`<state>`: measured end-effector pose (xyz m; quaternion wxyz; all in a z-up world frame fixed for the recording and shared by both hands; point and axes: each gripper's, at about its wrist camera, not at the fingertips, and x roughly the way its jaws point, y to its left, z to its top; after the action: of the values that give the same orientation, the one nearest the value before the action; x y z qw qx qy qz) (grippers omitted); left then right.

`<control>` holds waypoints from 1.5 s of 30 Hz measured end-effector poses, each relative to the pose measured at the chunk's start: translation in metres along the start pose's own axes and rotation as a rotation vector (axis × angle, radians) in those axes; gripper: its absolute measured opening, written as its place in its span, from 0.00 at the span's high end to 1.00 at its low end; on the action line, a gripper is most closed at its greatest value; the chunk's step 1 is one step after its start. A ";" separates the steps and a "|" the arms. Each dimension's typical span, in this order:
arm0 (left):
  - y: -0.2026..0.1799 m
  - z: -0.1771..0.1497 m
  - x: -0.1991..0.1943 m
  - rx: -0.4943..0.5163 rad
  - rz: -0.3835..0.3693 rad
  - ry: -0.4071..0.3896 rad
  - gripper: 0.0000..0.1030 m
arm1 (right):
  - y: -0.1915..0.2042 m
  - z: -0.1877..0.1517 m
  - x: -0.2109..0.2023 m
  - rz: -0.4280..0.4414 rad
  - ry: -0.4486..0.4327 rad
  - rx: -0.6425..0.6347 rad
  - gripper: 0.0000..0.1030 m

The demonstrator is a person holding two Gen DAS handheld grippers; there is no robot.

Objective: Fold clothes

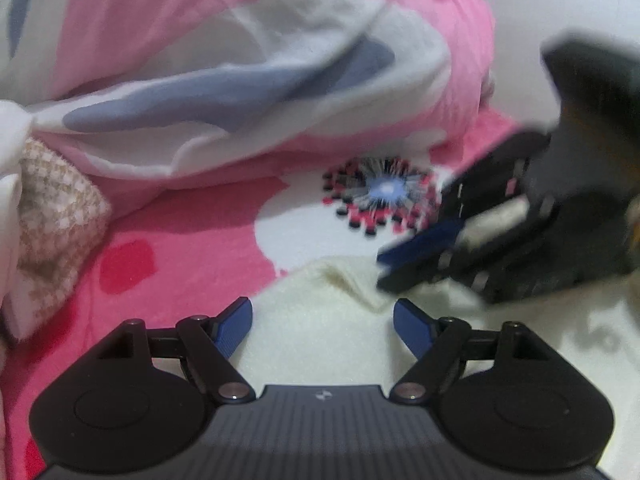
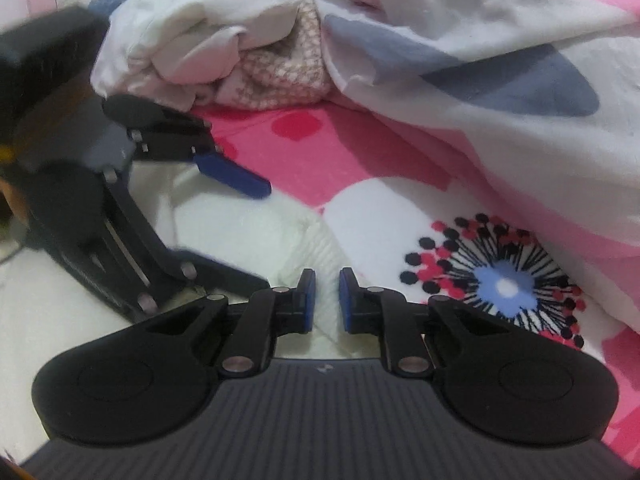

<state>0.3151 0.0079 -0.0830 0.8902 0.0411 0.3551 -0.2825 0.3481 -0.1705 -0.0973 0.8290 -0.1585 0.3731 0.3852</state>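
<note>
A cream fleece garment [image 1: 312, 292] [image 2: 240, 220] lies flat on the pink bedsheet [image 1: 200, 240] [image 2: 340, 160]. My left gripper [image 1: 324, 324] hangs open just over it, blue pads wide apart with nothing between them. In the right wrist view the left gripper [image 2: 260, 234] sits at the left, spread over the cloth. My right gripper [image 2: 327, 300] is at the garment's far edge with its jaws nearly together. Cream fabric shows in the narrow slit, and I cannot tell whether it is pinched. From the left wrist view the right gripper [image 1: 384, 270] is blurred, with its tips on the cloth.
A rumpled pink, white and blue duvet [image 1: 240, 80] [image 2: 500, 80] is heaped behind the garment. A checked cloth [image 1: 52, 208] [image 2: 280, 76] and white clothes [image 2: 200, 28] are piled at the far left. A flower print [image 1: 384, 190] [image 2: 504, 284] marks the sheet.
</note>
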 end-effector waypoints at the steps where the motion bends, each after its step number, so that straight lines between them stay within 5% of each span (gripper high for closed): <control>1: 0.005 0.002 -0.004 -0.035 -0.009 -0.027 0.24 | -0.001 -0.003 0.002 -0.002 -0.002 0.000 0.89; 5: 0.022 0.014 0.002 -0.188 0.024 -0.059 0.24 | -0.004 -0.015 -0.005 -0.001 -0.046 0.056 0.89; 9: 0.009 0.018 0.040 -0.091 0.084 0.072 0.22 | -0.003 -0.021 -0.011 -0.019 -0.059 0.058 0.89; 20: 0.005 0.013 0.041 -0.076 0.098 0.052 0.21 | -0.032 -0.087 -0.075 -0.052 -0.033 0.134 0.94; 29: 0.006 0.010 0.040 -0.078 0.091 0.040 0.21 | -0.016 -0.049 -0.094 -0.049 -0.160 0.060 0.93; 33: 0.008 0.009 0.039 -0.085 0.085 0.033 0.20 | -0.022 -0.063 -0.060 -0.191 -0.020 0.012 0.94; 37: 0.009 0.008 0.038 -0.091 0.076 0.030 0.19 | -0.036 -0.080 -0.074 -0.187 -0.047 0.076 0.94; 45: 0.007 0.008 0.040 -0.078 0.066 0.035 0.11 | -0.032 -0.058 -0.094 -0.271 -0.104 0.054 0.93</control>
<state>0.3472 -0.0073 -0.1046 0.8937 0.0231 0.3795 -0.2381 0.3039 -0.2723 -0.0675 0.8956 -0.1648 0.3152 0.2671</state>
